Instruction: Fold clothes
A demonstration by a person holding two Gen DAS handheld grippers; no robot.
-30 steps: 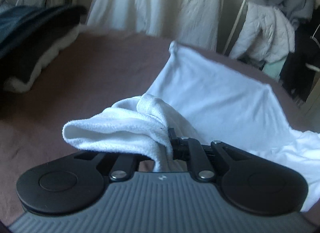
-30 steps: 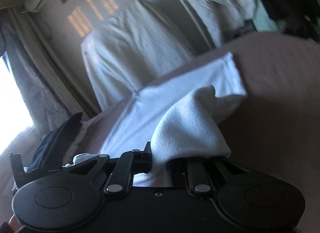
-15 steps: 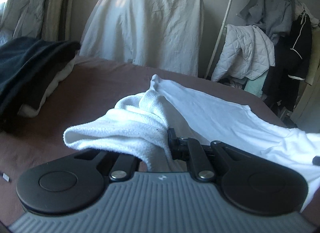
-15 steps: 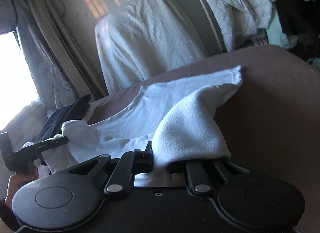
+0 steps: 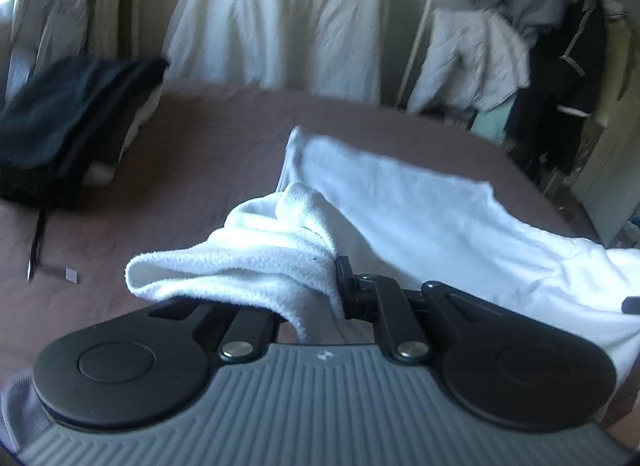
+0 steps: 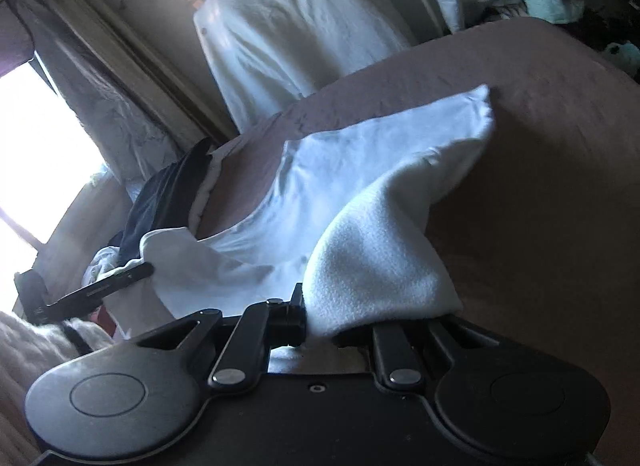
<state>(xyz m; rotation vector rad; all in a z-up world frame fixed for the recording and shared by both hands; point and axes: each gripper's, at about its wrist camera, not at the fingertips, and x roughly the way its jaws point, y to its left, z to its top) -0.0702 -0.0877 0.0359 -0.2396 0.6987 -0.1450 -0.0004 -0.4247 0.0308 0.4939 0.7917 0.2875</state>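
Note:
A white fleece garment (image 5: 420,217) lies stretched across the brown bed (image 5: 208,153). My left gripper (image 5: 320,286) is shut on one bunched corner of it, and the cloth drapes over the fingers and hides them. My right gripper (image 6: 340,306) is shut on another corner of the same garment (image 6: 380,250), which hangs over its fingers. The garment sags between the two grippers, with its far edge resting on the bed. The left gripper also shows at the left of the right wrist view (image 6: 132,274), holding its corner.
A dark folded garment pile (image 5: 68,125) sits at the bed's far left. A white sheet-covered object (image 5: 280,25) stands behind the bed. Jackets hang on a rack (image 5: 520,45) at the right. A small tag (image 5: 70,274) lies on the bed.
Both grippers keep their hold on the garment. The left view has tipped downward toward the bed, and the right view has rolled and swung; the garment's far edge has settled lower on the bed.

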